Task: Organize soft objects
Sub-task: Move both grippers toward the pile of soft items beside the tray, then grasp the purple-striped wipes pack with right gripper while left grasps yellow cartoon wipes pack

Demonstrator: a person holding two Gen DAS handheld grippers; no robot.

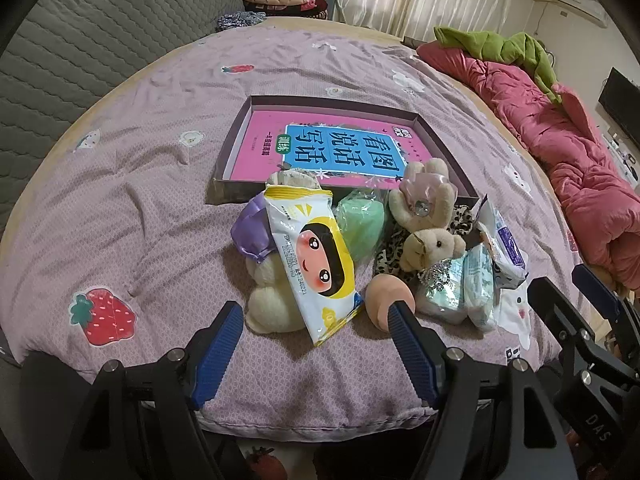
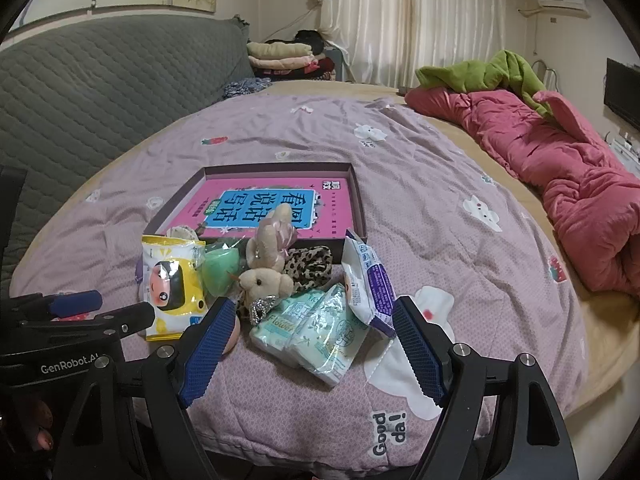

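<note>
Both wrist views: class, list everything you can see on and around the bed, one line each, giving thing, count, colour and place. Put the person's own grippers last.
Shallow box: one, dark-walled, mid-bed, behind the pile.
Book: one, pink with blue panel, inside the box.
Yellow wipes pack: one, yellow and white, atop the pile's left side.
Plush rabbit: one, beige, pile centre.
Green pouch: one, mint, behind the yellow wipes pack.
Leopard fabric: one, spotted brown, behind the rabbit.
Tissue packs: at least two, pale teal, pile's right front.
Purple wipes pack: one, white and purple, far right.
Pink quilt: one, bed's right edge.
Left gripper: open, near the pile.
Right gripper: open, near the tissue packs.
</note>
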